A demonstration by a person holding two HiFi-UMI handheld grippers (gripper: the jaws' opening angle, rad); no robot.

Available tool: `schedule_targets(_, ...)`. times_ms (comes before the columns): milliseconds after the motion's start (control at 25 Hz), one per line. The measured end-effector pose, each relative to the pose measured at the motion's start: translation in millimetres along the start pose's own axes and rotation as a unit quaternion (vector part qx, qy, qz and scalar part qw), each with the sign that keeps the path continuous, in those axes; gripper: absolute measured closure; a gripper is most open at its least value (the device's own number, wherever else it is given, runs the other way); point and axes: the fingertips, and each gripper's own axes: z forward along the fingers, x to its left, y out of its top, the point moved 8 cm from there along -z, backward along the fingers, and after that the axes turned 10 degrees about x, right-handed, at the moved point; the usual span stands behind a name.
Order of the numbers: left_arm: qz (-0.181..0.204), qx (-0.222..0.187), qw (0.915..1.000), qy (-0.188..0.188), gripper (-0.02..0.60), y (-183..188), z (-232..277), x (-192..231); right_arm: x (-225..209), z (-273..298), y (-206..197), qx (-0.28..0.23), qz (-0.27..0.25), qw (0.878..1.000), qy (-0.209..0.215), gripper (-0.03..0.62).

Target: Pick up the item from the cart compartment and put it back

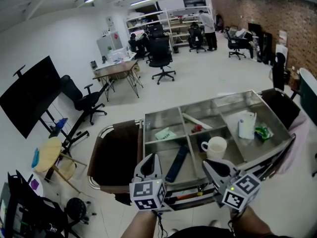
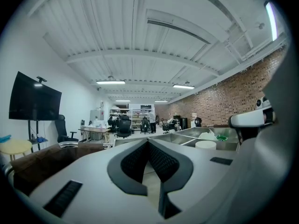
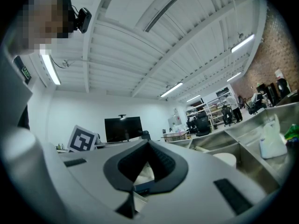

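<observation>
A steel cart top (image 1: 161,117) is split into several compartments. They hold a white mug (image 1: 214,147), a dark flat bar (image 1: 176,163), a green note (image 1: 165,134), a white pouch (image 1: 246,125) and a green packet (image 1: 262,132). My left gripper (image 1: 150,158) hovers at the cart's near edge, just left of the dark bar. Its jaws meet with nothing between them (image 2: 148,142). My right gripper (image 1: 208,163) hangs just in front of the mug, jaws also together and empty (image 3: 148,142). The mug (image 3: 225,158) and the pouch (image 3: 272,141) lie to its right.
A brown padded panel with a chrome handle (image 1: 116,155) adjoins the cart's left side. Further left stand a black screen (image 1: 29,95) on a stand, an office chair (image 1: 84,100) and a yellow stool (image 1: 48,152). Desks and chairs fill the far room.
</observation>
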Motion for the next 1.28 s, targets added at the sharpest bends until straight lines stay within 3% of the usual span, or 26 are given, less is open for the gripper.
schedule_targets(400,-0.004,-0.068,0.9977,0.005,0.581,15.8,-26.2,-4.9,3.3,-0.7,1.3,0.000,-0.004,1.000,0.001,0.569)
schedule_targets(640,0.013,-0.108,0.9940,0.004,0.581,27.2,-60.1,-13.1,5.9,-3.9,3.1,-0.001,-0.010,1.000,0.003,0.569)
schedule_targets(1000,0.002,-0.116,0.9932,-0.002,0.581,21.3,-86.9,-16.8,11.0,-9.0,4.7,-0.002,-0.016,1.000,0.000,0.569)
schedule_targets(1280,0.002,-0.087,0.9962,0.003,0.581,-6.1,-92.1,-17.2,12.0,-15.9,-5.7,0.004,-0.020,0.999,-0.028,0.571)
